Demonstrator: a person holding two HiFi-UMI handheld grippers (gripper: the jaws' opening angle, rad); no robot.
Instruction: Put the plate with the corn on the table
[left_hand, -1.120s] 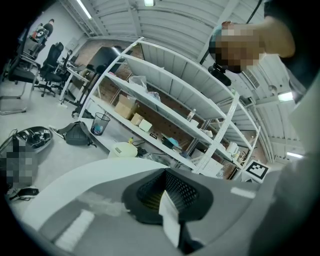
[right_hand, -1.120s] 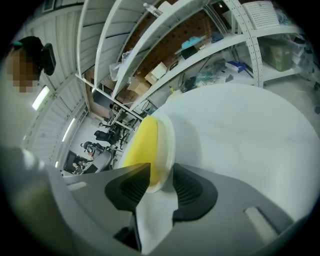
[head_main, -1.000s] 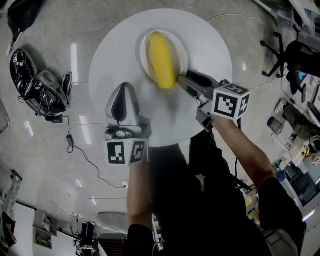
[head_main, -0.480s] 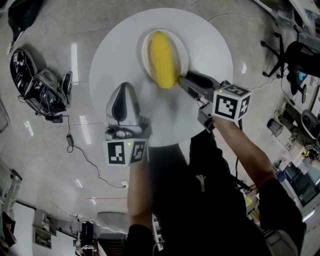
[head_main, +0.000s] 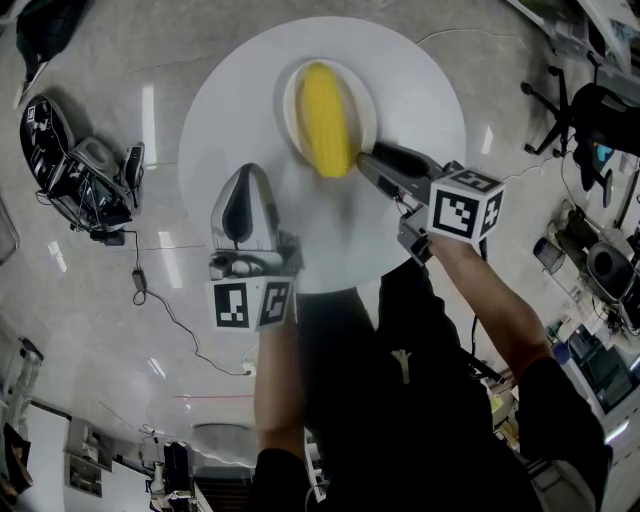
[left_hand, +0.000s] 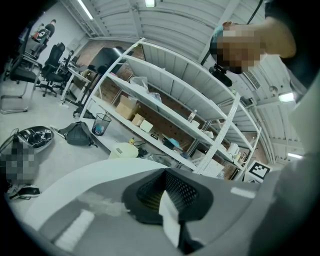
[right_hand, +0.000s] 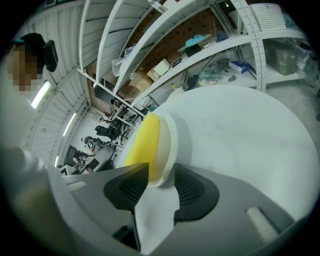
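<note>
White plate (right_hand: 172, 142) rim between just-opening right tongs (right_hand: 159, 172) shows only close-up.

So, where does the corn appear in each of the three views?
Head view: upper centre, the corn lies on the plate.
Left gripper view: the corn is not in it.
Right gripper view: left of centre, the corn on the same plate.
Shared landmark: the round white table under the plate, in the head and right gripper views.

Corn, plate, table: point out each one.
corn (head_main: 325, 105), head view, middle of the cob.
plate (head_main: 367, 100), head view, its right rim.
table (head_main: 420, 90), head view, bare top right of the plate.
</note>
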